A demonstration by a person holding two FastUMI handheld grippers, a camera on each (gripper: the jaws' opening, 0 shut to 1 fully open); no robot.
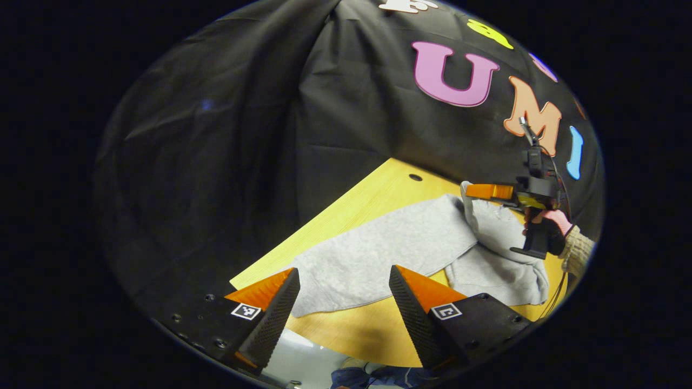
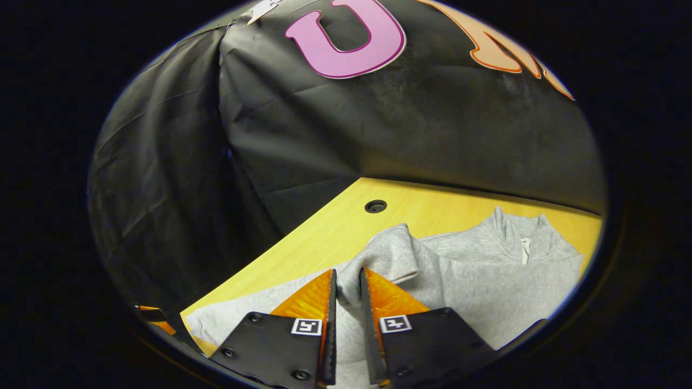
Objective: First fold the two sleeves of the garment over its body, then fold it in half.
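A grey sweatshirt (image 1: 378, 254) lies spread on the yellow wooden table (image 1: 357, 210). My left gripper (image 1: 343, 275) hovers open above its near hem with nothing between the fingers. Farther off, my right gripper (image 1: 489, 192) holds one sleeve (image 1: 486, 216) lifted over the body. In the right gripper view, the right gripper (image 2: 347, 278) is shut on the sleeve (image 2: 346, 294) just behind its ribbed cuff (image 2: 392, 254). The sweatshirt's body (image 2: 476, 281) and its collar (image 2: 521, 232) lie beyond. The second sleeve is hidden.
A round cable hole (image 2: 375, 206) sits in the table near the far edge. Black cloth wall surrounds the table at the back and left. A hand (image 1: 551, 221) in a knit sleeve holds the right gripper. The left gripper (image 2: 154, 319) peeks in low at the left.
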